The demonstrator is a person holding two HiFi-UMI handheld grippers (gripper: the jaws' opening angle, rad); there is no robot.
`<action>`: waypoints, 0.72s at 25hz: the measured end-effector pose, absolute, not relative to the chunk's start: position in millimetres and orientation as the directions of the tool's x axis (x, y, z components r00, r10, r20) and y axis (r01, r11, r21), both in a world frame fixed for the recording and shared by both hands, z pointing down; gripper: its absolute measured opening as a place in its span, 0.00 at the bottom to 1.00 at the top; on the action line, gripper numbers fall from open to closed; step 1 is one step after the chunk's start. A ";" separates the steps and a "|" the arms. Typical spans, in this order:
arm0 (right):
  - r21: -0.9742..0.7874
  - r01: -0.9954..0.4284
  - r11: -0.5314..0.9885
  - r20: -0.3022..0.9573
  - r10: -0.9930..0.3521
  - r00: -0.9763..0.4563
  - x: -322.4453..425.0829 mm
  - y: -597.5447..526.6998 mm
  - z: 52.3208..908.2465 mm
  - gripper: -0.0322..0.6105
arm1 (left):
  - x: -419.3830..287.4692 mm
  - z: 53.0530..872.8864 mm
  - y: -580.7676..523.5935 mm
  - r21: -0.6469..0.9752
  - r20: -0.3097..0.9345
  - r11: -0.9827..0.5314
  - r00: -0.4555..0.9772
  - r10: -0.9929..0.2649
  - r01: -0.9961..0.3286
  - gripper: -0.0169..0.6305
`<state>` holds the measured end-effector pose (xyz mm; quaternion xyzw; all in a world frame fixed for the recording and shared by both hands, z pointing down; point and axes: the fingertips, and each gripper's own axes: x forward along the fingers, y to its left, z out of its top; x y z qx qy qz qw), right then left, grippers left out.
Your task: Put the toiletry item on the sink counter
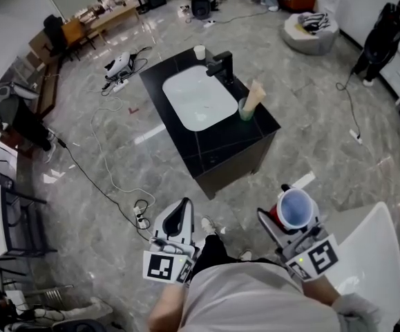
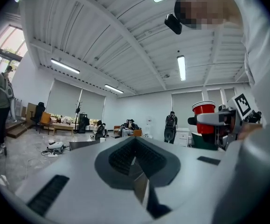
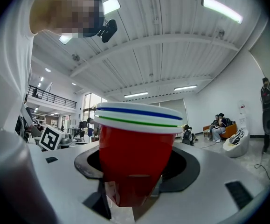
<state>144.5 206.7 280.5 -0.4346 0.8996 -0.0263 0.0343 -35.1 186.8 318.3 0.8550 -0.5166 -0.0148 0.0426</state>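
The right gripper point(image 1: 291, 218) is clamping its jaws on a red plastic cup point(image 3: 134, 164), holding it upright close to the person's body and well apart from the black sink bench point(image 1: 222, 148) ahead. The left gripper point(image 2: 137, 158) is hovering alongside, jaws together and empty.

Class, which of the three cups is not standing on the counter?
The red cup, gripped in the right claw; the white cup and green cup stand on the counter.

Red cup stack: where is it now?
Red cup stack is clamped in the right gripper, head view's lower right, well short of the black sink counter.
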 end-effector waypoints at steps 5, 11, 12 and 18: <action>-0.067 -0.784 0.617 -0.021 -0.787 -0.617 125.6 172.1 278.6 0.52 | -49.5 314.8 149.9 0.098 0.010 -0.475 0.478 -0.878 -0.875 0.03; -0.066 -0.780 0.622 -0.002 -0.782 -0.623 101.5 136.9 282.4 0.52 | -76.1 321.1 114.3 0.112 0.013 -0.459 0.464 -0.886 -0.881 0.03; -0.063 -0.779 0.624 0.002 -0.780 -0.626 97.4 130.6 283.2 0.52 | -80.5 322.9 108.6 0.117 0.013 -0.456 0.460 -0.888 -0.882 0.03; -0.061 -0.765 0.641 0.014 -0.766 -0.642 63.7 94.6 281.4 0.52 | -108.6 327.5 79.6 0.138 0.017 -0.446 0.453 -0.891 -0.884 0.03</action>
